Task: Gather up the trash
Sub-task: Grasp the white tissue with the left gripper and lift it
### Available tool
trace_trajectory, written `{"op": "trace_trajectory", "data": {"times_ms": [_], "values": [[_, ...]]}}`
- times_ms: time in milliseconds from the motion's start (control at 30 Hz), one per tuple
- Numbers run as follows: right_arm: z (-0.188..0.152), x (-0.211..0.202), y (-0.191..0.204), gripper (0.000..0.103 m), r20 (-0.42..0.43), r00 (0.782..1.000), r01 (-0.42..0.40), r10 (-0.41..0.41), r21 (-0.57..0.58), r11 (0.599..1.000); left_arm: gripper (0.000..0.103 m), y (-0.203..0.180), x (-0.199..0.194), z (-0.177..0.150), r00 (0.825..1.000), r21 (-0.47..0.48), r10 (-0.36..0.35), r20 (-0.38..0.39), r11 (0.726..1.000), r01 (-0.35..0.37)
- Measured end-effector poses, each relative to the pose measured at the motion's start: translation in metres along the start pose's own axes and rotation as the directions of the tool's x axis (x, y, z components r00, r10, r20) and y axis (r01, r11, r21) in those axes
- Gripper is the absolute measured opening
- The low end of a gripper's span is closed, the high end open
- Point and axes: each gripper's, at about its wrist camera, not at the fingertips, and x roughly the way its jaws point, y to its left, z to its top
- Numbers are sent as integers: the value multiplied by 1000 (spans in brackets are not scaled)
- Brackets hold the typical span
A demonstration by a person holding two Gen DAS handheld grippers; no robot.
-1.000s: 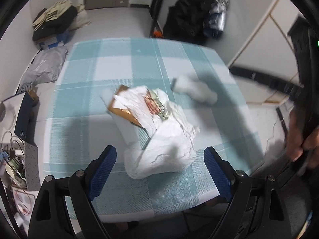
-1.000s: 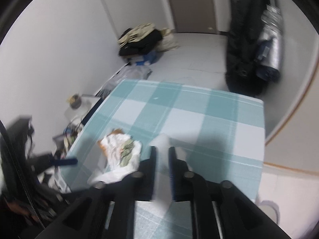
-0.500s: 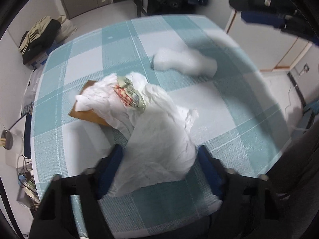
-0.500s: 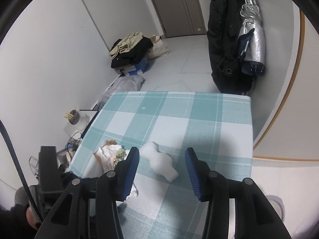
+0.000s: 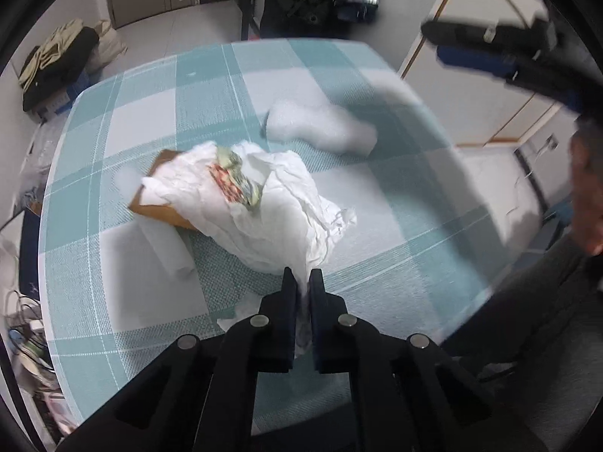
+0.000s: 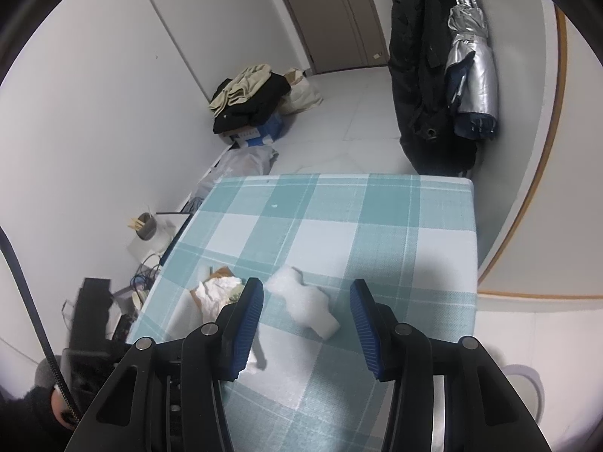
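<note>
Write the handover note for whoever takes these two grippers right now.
Left gripper: jaws have just closed, pinching the near edge of the white paper.
Right gripper: open, empty, above the foam piece.
Paper lies crumpled over a wrapper and brown card on the checked table; a white roll lies beside them.
Done: paper gripped.
Left: everything is still on the table; no bin in view.
</note>
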Motion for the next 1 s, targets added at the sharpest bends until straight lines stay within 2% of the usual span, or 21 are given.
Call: {"op": "trace_trajectory", "data": {"times_ms": [267,367,500,700,900,1000], "values": [[2,-1,-9,49,5,1000,20,-21,47,999,2,8,-28,10,986,-67,-141,86,987,147],[3,2,-7,49,-4,1000,19,-19,46,999,2,16,-33,17,972,-102,-206,112,971,218],[4,13,-1,52,-27,1000,17,-17,31,999,2,29,-44,24,951,-146,-257,170,948,282],[5,34,11,52,-75,997,9,-9,-4,1000,2,49,-66,27,932,-197,-252,259,931,306],[4,66,29,52,-160,987,8,-24,-96,995,2,63,-87,29,915,-217,-188,356,936,276],[2,83,37,52,-197,979,25,-57,-160,987,2,71,-91,30,907,-231,-170,386,934,274]]}}
